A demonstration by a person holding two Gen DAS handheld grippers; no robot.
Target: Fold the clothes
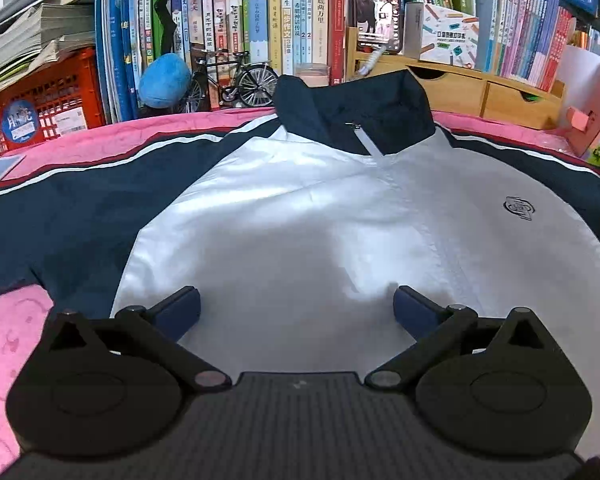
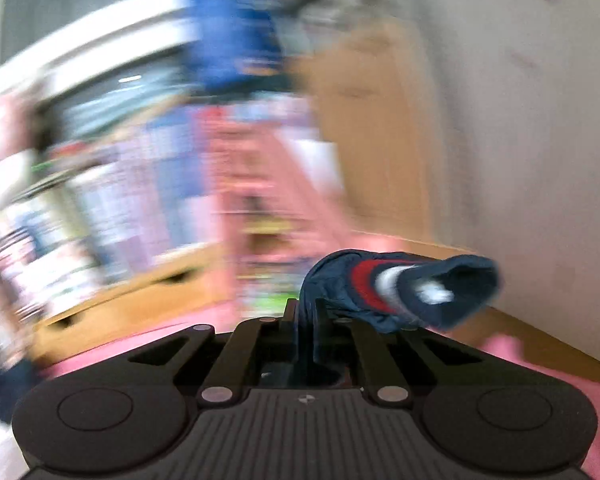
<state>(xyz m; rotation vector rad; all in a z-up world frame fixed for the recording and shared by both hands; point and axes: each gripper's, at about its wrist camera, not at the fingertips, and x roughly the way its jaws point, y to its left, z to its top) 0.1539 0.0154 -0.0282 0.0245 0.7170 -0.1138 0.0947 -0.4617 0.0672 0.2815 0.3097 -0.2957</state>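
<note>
Swinging a sleeve around fast, so that cuff could easily slip out or drag the whole jacket crooked.

Right gripper [image 2: 306, 316] is clamped tight on the navy sleeve [image 2: 396, 288], background all blurred. Left gripper [image 1: 296, 308] sits wide open, holding nothing, low over the white front of the jacket [image 1: 340, 216], which lies spread flat on the pink cover [image 1: 8, 340], collar toward the books [image 1: 236, 12].

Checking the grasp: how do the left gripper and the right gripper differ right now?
The left gripper is open over the white front of the navy-and-white zip jacket, holding nothing; the right gripper is shut on a navy cuff with red and white stripes. The left view is sharp; the right is motion-blurred. Both are black.
</note>
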